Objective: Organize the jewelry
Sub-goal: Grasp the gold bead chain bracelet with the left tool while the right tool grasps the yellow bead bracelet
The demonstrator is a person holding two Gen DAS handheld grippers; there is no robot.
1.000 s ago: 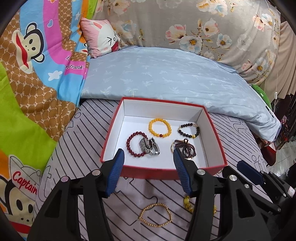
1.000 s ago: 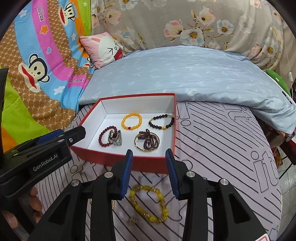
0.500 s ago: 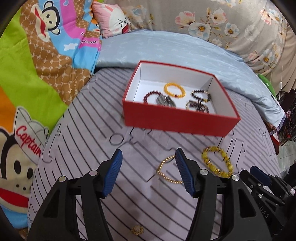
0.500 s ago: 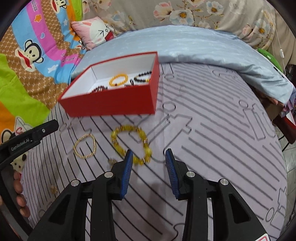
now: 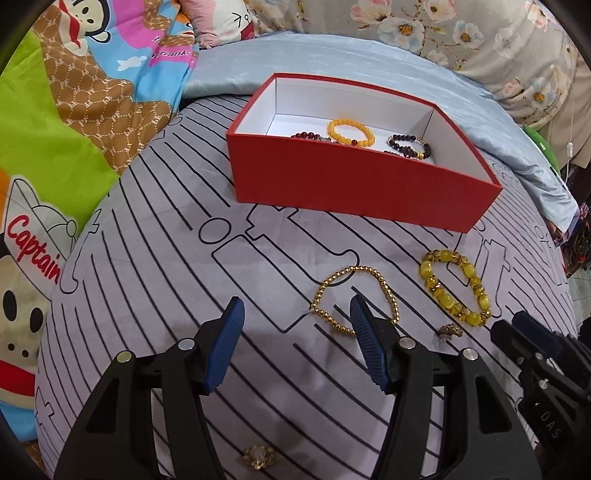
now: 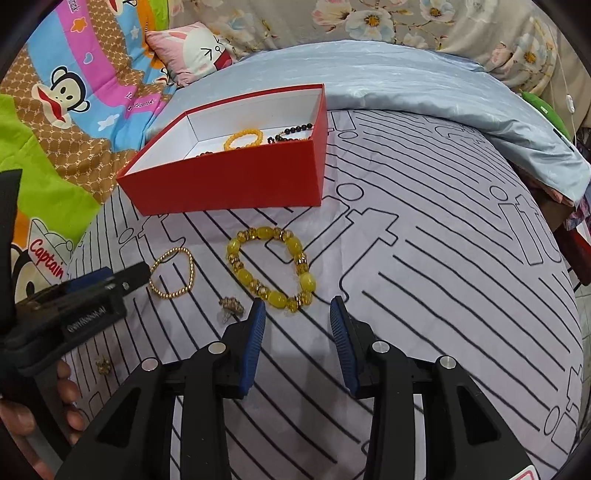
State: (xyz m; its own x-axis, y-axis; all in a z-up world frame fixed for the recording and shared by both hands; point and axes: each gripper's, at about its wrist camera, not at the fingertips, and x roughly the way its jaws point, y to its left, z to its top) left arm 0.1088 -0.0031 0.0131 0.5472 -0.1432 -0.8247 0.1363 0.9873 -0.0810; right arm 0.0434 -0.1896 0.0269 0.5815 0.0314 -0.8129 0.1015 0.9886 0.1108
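Note:
A red box [image 5: 354, 184] [image 6: 229, 184] with a white inside holds several bead bracelets. On the striped sheet in front of it lie a thin gold bead bracelet [image 5: 352, 301] [image 6: 171, 277], a chunky yellow bead bracelet [image 5: 456, 288] [image 6: 271, 267], a small gold earring [image 5: 448, 331] [image 6: 231, 305] and a small gold flower piece [image 5: 258, 457] [image 6: 103, 365]. My left gripper [image 5: 295, 314] is open and empty, its right finger over the gold bracelet. My right gripper [image 6: 297, 314] is open and empty just before the yellow bracelet.
The bed carries a light blue quilt [image 6: 406, 85], a floral cover [image 5: 461, 33], a cartoon monkey blanket [image 5: 55, 129] on the left and a pink pillow [image 6: 195, 51]. The bed's edge falls off at the right [image 6: 569, 229].
Both grippers have pulled back from over the box and dropped low toward the sheet. The loose jewelry now lies right before the fingers. Both stay open.

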